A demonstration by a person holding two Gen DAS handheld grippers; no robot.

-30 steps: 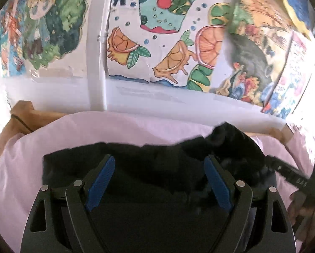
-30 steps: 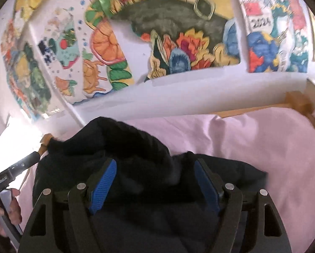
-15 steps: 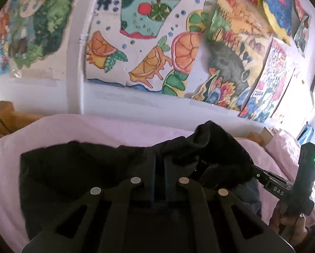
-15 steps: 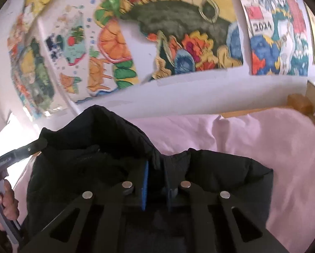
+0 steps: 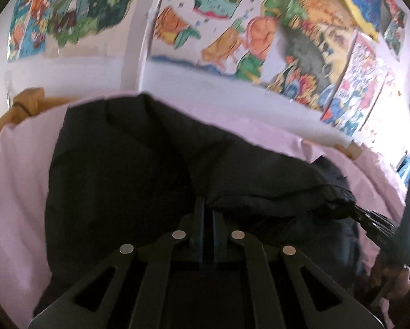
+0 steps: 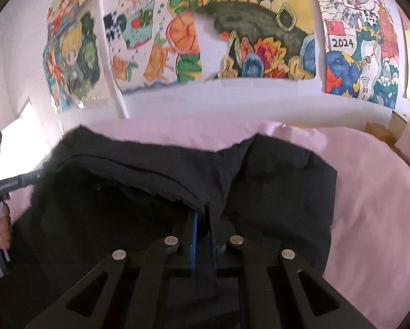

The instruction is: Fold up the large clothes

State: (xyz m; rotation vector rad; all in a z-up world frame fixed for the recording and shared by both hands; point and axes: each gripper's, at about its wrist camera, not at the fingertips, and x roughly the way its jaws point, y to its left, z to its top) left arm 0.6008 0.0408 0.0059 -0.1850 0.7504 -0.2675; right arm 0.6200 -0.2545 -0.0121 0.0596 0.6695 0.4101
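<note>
A large black garment (image 5: 122, 164) lies on the pink bed sheet (image 5: 16, 192). In the left wrist view my left gripper (image 5: 207, 213) is shut on a raised fold of the black garment. The right gripper's fingers (image 5: 369, 219) reach into the cloth from the right, held by a hand (image 5: 391, 277). In the right wrist view my right gripper (image 6: 203, 216) pinches the edge of a lifted layer of the garment (image 6: 273, 192); its jaws are closing with the cloth between the blue pads. The left gripper's finger (image 6: 16, 183) enters from the left.
A white wall with colourful drawings (image 6: 259, 41) stands just behind the bed. Wooden bed-frame corners show at the left (image 5: 26, 104) and the right (image 6: 380, 134). Pink sheet (image 6: 369, 205) lies bare to the garment's right.
Both grippers went from open to shut on the black garment. Both moved forward and down with the cloth, which now reaches farther toward the wall.
</note>
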